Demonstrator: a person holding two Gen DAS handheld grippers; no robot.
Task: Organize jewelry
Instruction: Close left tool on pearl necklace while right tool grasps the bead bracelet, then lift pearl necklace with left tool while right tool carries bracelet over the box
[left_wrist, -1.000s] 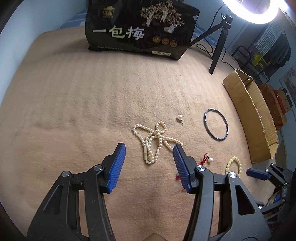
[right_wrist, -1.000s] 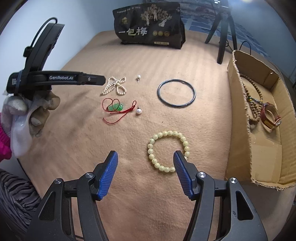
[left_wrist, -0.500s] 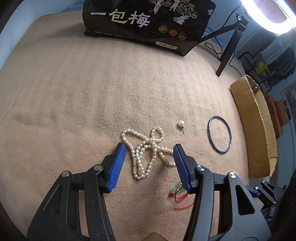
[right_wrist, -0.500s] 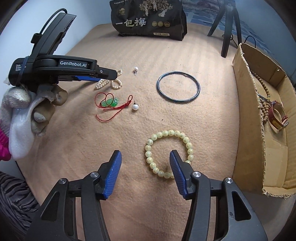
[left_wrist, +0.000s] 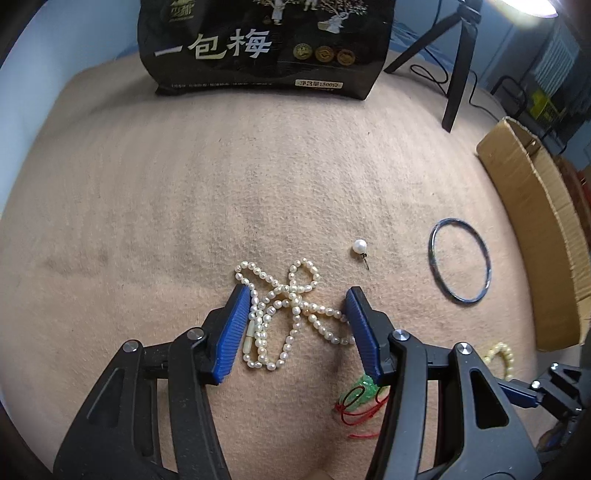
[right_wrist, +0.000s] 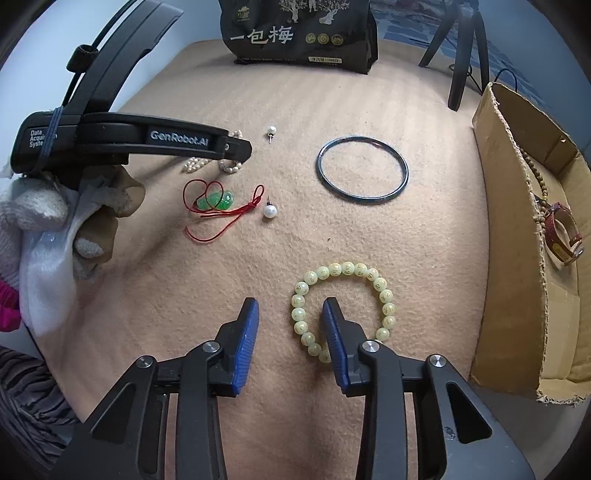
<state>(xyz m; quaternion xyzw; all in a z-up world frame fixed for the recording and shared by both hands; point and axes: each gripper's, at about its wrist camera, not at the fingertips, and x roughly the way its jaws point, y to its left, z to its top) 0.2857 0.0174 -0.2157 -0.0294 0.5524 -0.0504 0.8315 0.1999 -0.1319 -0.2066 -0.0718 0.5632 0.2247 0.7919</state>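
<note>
Left tool (left_wrist: 295, 325) tilted down, jaws apart; right tool (right_wrist: 291, 325) likewise, jaws closing.

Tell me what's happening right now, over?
Left gripper open, straddling pearl necklace. Right gripper closing across yellow bead bracelet, left side between its jaws. Nothing in the way.

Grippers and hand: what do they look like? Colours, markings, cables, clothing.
Both the left gripper and right gripper have black plastic arms with silver pivot screws and blue ribbed pads. In the right wrist view, the left gripper's body carries white lettering, "GenRobot.AI" and a partly hidden "Data Acqui... Syste...", plus a dark cable along its handle. The hand wears a white knit glove with brown patches; a pink cuff shows.
</note>
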